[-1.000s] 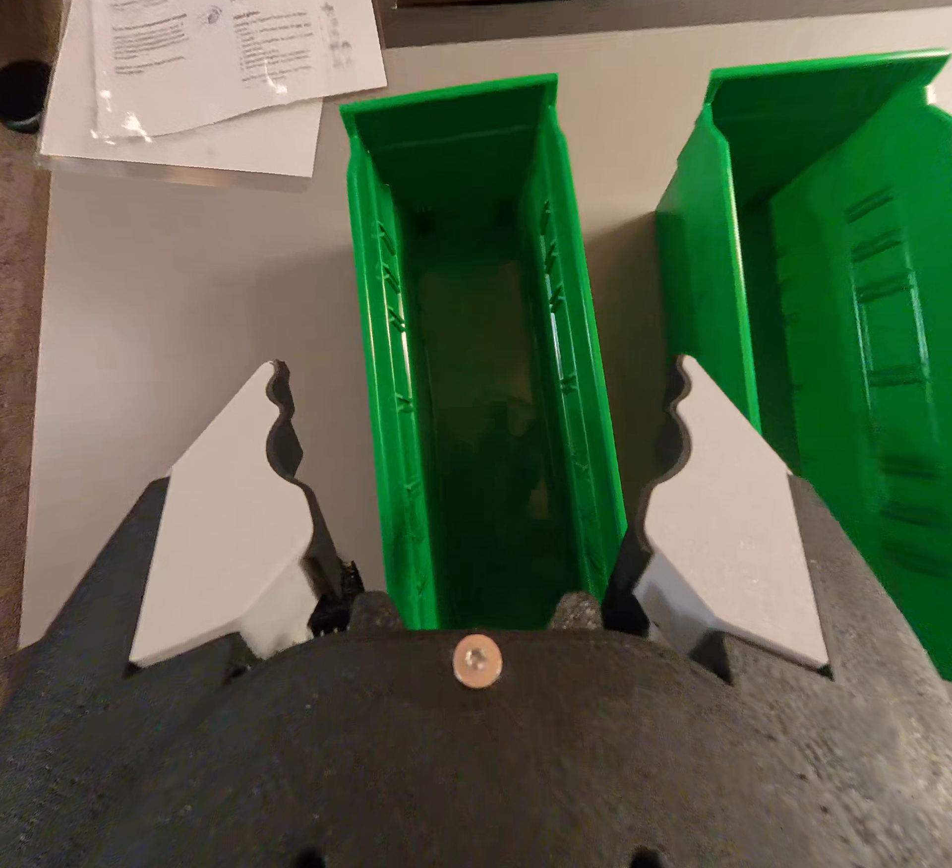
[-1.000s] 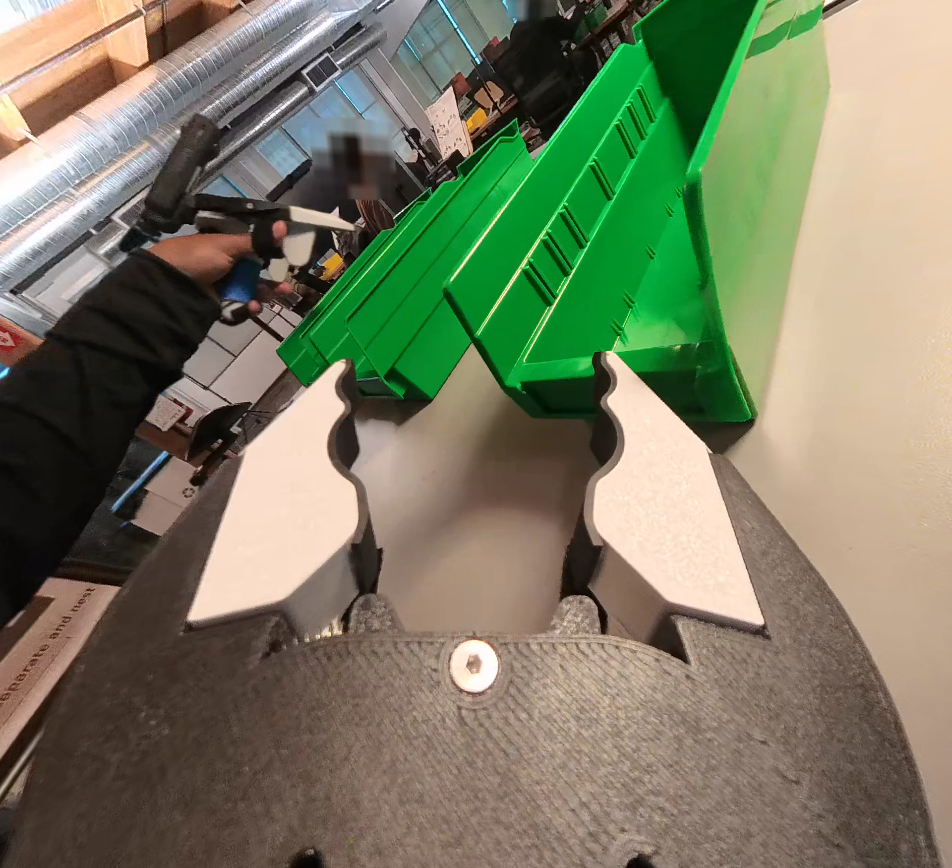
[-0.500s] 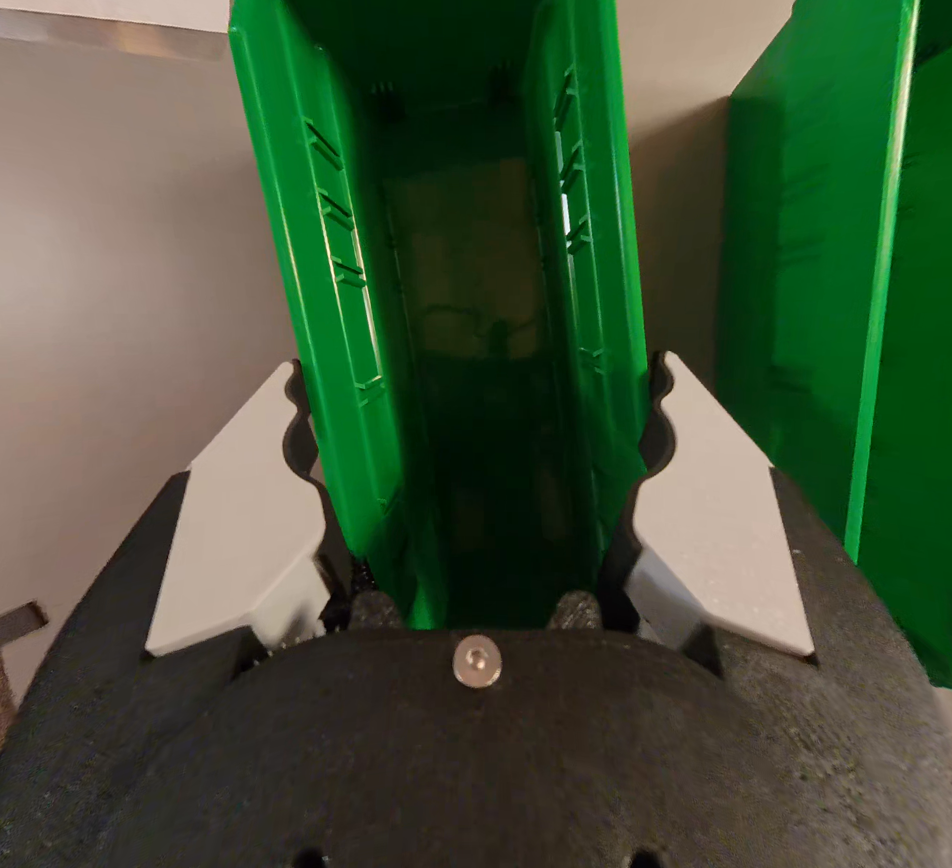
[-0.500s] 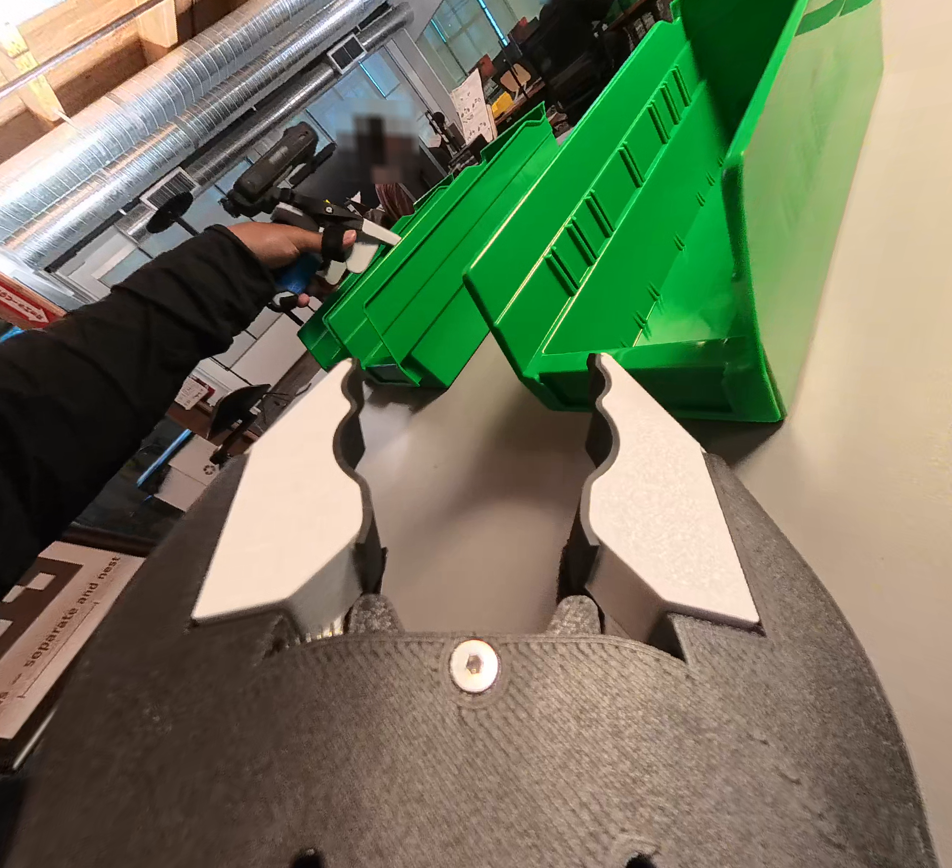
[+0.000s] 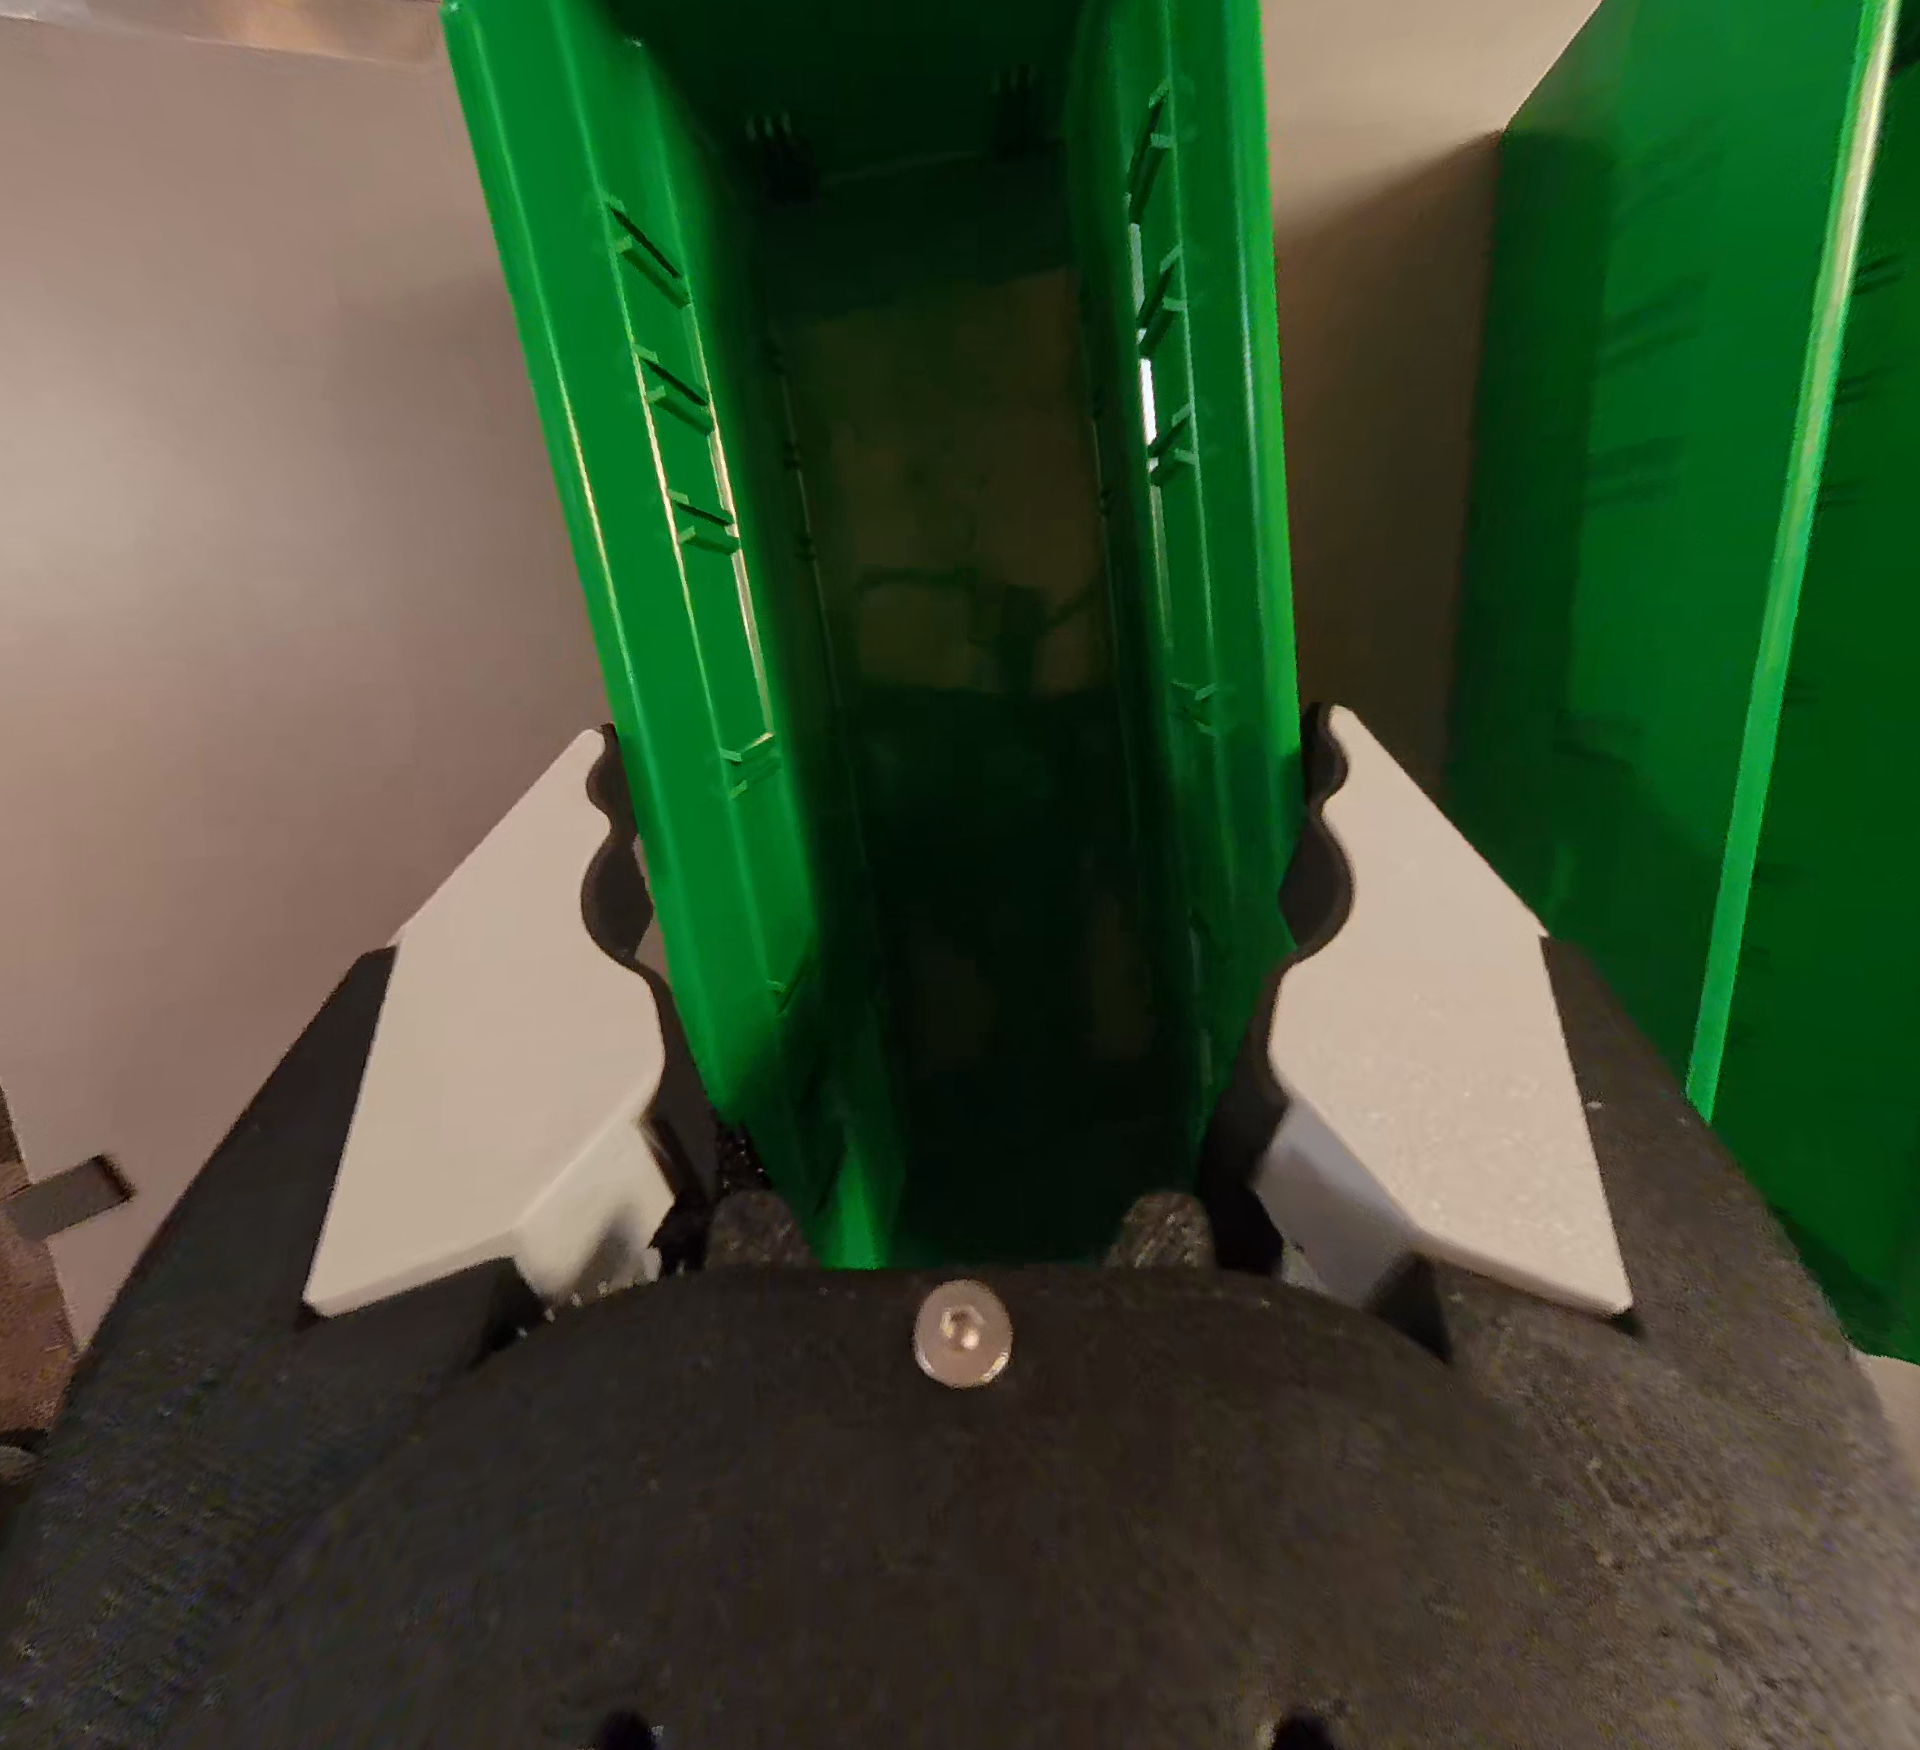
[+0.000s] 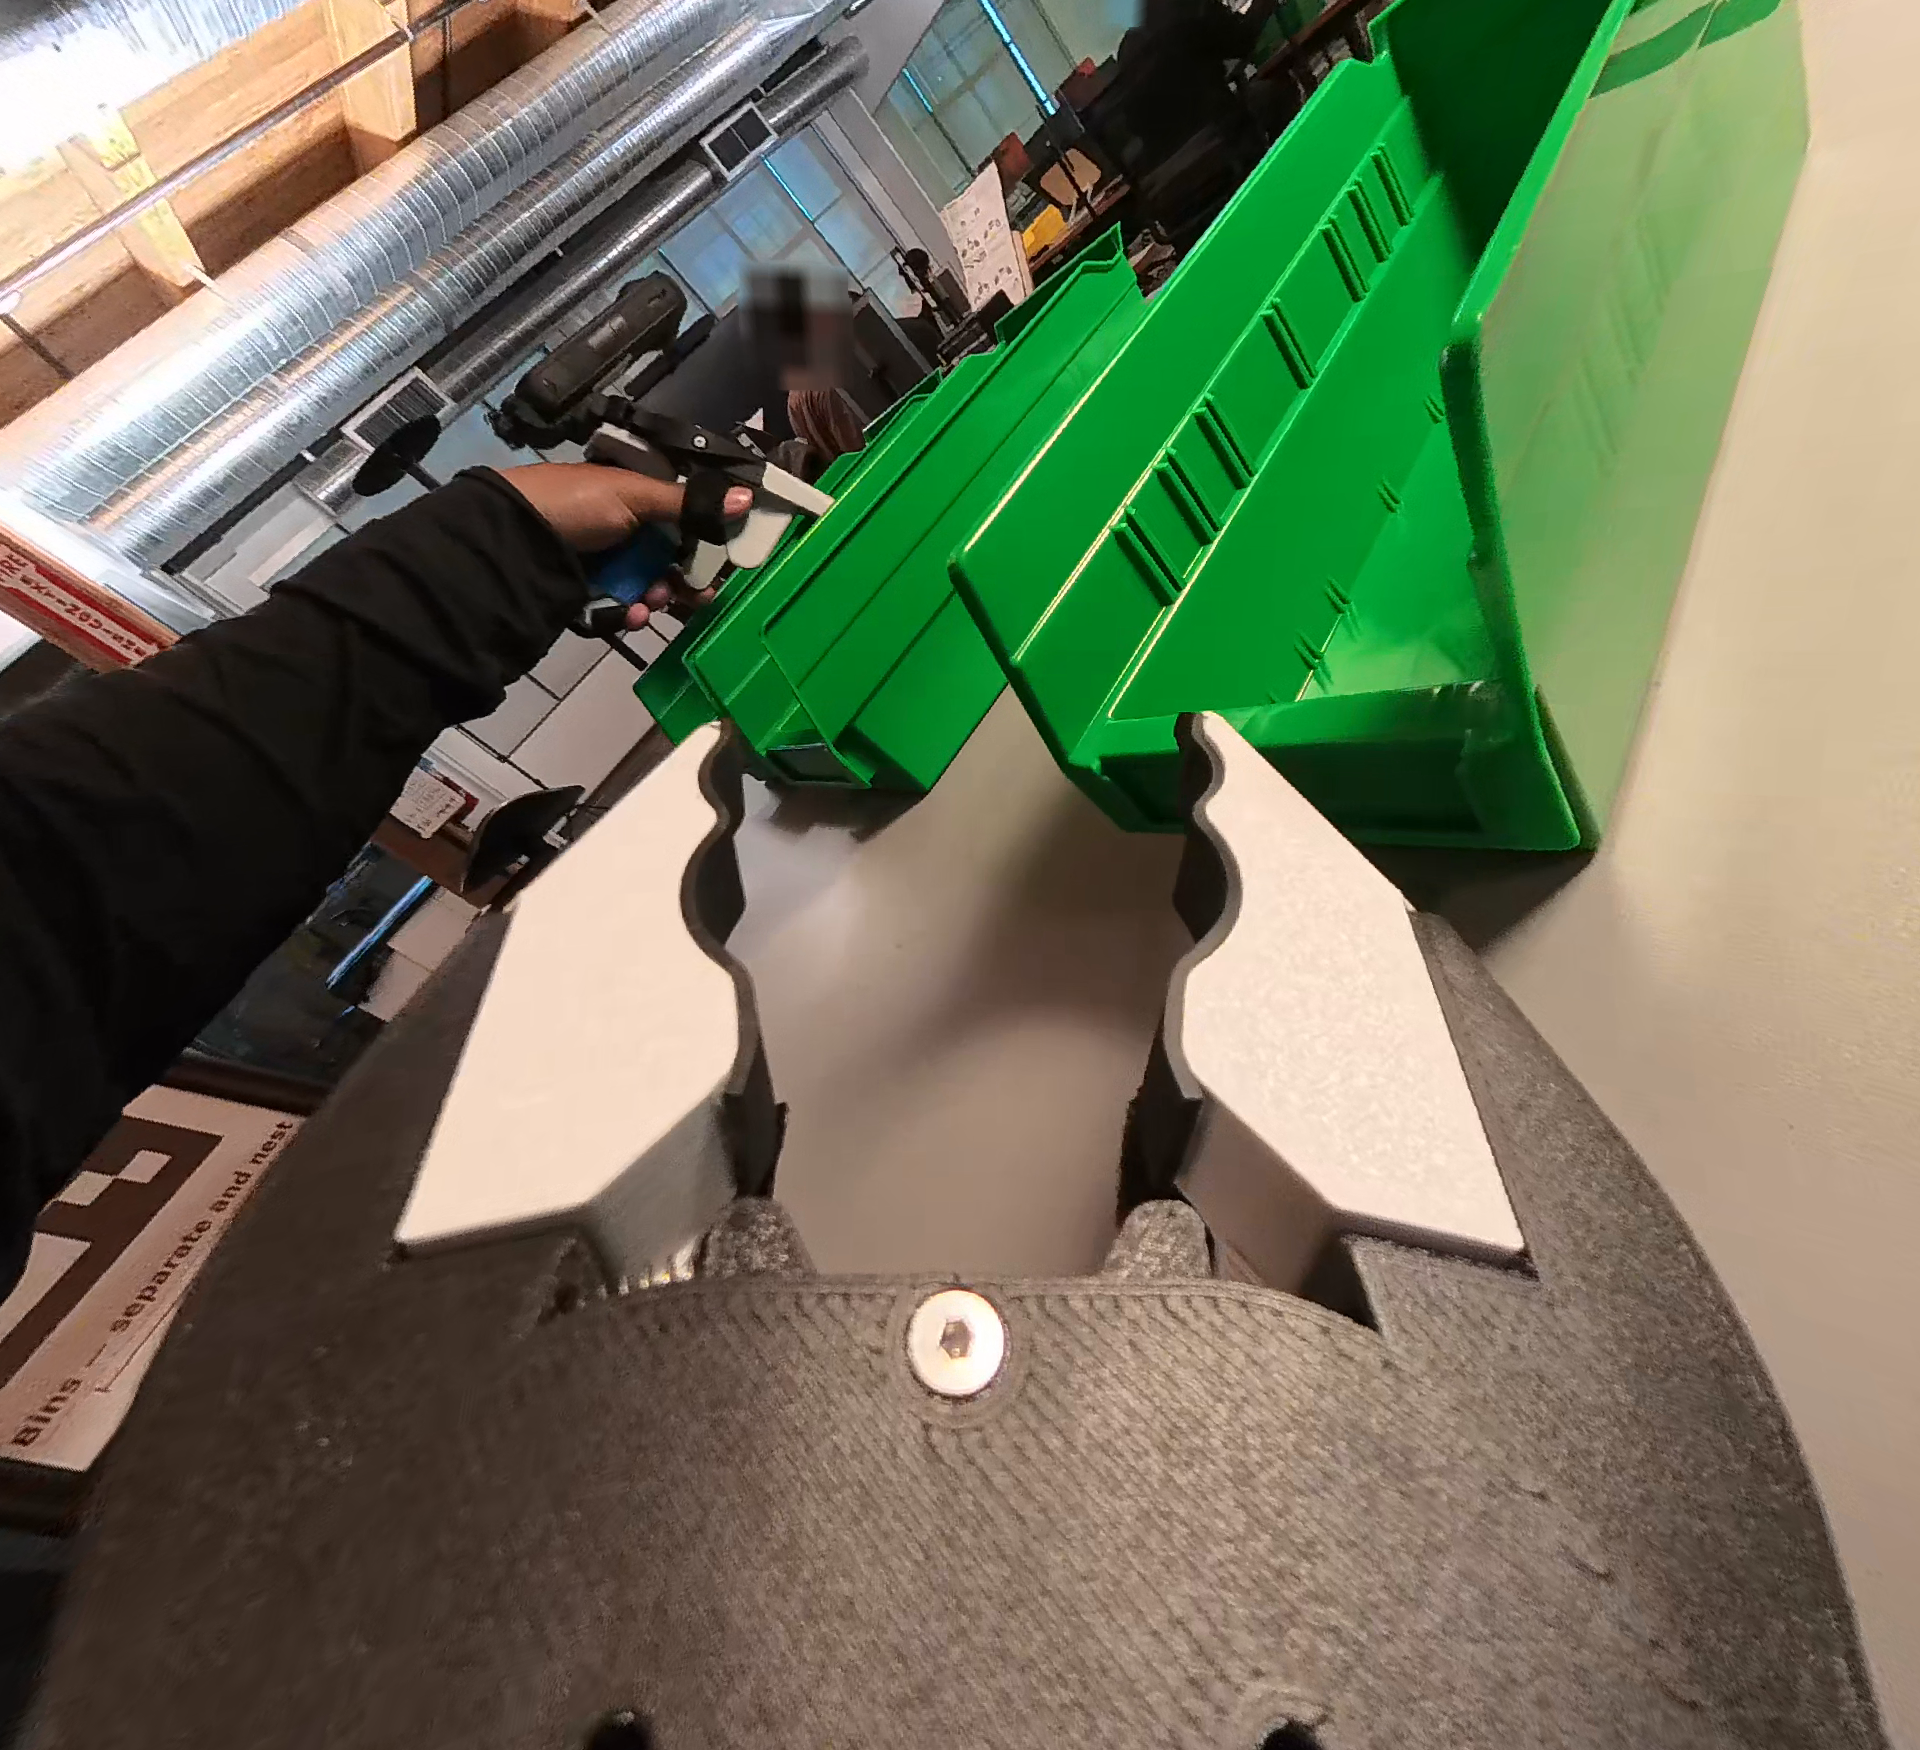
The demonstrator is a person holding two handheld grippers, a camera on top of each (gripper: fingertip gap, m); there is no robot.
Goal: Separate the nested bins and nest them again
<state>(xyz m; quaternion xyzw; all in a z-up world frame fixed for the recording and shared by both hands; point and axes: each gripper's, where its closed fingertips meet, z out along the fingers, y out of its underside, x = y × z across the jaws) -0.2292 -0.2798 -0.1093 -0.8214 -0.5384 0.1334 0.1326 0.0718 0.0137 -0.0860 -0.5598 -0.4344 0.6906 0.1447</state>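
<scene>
The left gripper (image 5: 961, 869) straddles the near end of a narrow green bin (image 5: 935, 453) on the table (image 5: 260, 505), both pads touching its side walls; the bin's long axis runs straight away from it. A second bin (image 5: 1714, 557) stands parallel just to the right, and the right gripper (image 6: 961, 869) hovers unclenched and bare over the table before that bin's end (image 6: 1351, 557).

Two bins (image 6: 914, 620) (image 6: 1455, 474) side by side
</scene>
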